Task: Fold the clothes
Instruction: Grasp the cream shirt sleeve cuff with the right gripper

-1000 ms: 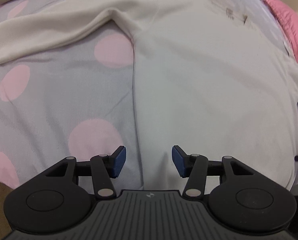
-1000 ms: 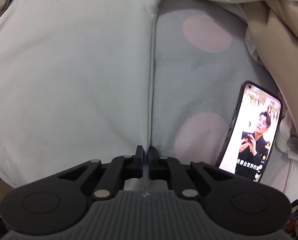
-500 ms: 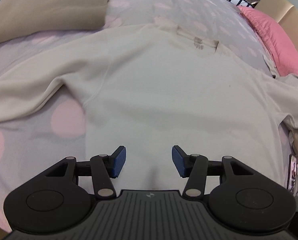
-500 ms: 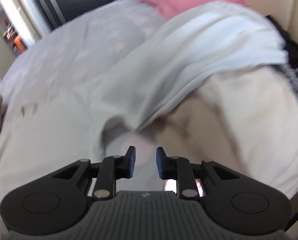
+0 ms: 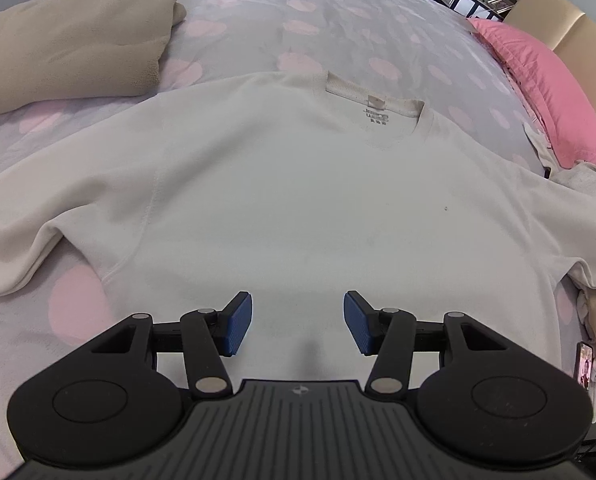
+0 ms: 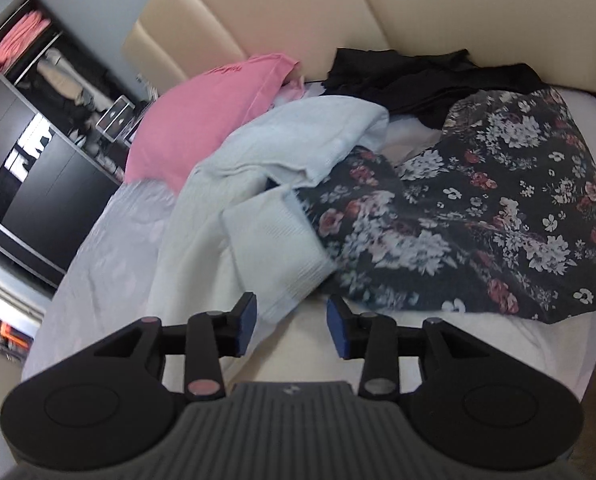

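Observation:
A cream long-sleeved sweatshirt (image 5: 298, 184) lies spread flat on the bed, collar and label (image 5: 374, 104) at the far end, sleeves out to both sides. My left gripper (image 5: 297, 322) is open and empty, held above the sweatshirt's lower part. My right gripper (image 6: 291, 326) is open and empty, held above a heap of unfolded clothes: a pale blue-white garment (image 6: 282, 184), a dark floral garment (image 6: 478, 216) and a black garment (image 6: 418, 80).
The bed has a grey sheet with pink dots (image 5: 338, 20). A folded beige garment (image 5: 70, 44) lies at the far left. A pink pillow (image 5: 546, 80) lies by the beige headboard (image 6: 378, 0). A phone (image 5: 584, 364) lies at the right edge. A dark wardrobe (image 6: 26, 140) stands beside the bed.
My right gripper opened, let go of the sweatshirt's hem and swung up toward the clothes heap by the headboard. My left gripper rose and pulled back, so the whole sweatshirt shows.

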The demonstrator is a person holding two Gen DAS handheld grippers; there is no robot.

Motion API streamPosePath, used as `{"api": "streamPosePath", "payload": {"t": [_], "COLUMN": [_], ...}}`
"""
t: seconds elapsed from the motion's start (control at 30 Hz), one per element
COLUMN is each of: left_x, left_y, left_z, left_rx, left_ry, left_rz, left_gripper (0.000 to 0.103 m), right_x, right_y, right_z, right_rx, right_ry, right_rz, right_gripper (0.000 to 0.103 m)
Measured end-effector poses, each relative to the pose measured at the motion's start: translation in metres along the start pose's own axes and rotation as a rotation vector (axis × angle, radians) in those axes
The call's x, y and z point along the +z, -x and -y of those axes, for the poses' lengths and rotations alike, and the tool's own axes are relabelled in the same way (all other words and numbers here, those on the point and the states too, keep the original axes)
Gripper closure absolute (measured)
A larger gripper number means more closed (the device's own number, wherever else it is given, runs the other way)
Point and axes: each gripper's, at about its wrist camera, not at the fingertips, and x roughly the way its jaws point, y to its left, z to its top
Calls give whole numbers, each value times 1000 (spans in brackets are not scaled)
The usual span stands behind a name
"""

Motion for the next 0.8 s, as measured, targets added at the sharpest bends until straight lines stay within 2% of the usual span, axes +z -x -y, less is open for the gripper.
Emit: {"api": "streamPosePath", "payload": {"t": [0.2, 0.23, 0.27, 0.37, 0.47, 0.6, 0.7, 0.8], "left_x": [4, 5, 5, 7, 9, 15, 24, 34], "left_y": [-9, -10, -11, -13, -15, -9, 0, 9], "left_z": [3, 4, 4, 6, 8, 11, 9, 5], "left_rx": [4, 3, 2, 0, -2, -8, -13, -25], "left_ry": [-6, -9, -11, -18, -25, -43, -49, -39], "left_rz": [-16, -17, -18, -22, -26, -13, 15, 43], "left_gripper": [54, 54, 54, 54, 54, 54, 54, 54], "right_x": [7, 8, 8, 9, 8, 8, 6, 1], "right_y": [-13, -14, -15, -10, 1, 25, 47, 68], "right_z": [4, 2, 1, -4, -14, -47, -89, -139], "right_rx": [2, -3, -12, -16, -17, 8, 46, 126], "right_ry": [-43, -37, -29, 8, 51, 141, 235, 313], "right_rz": [10, 9, 14, 33, 56, 112, 141, 157], "right_gripper": [61, 63, 74, 90, 92, 93, 93, 93]}}
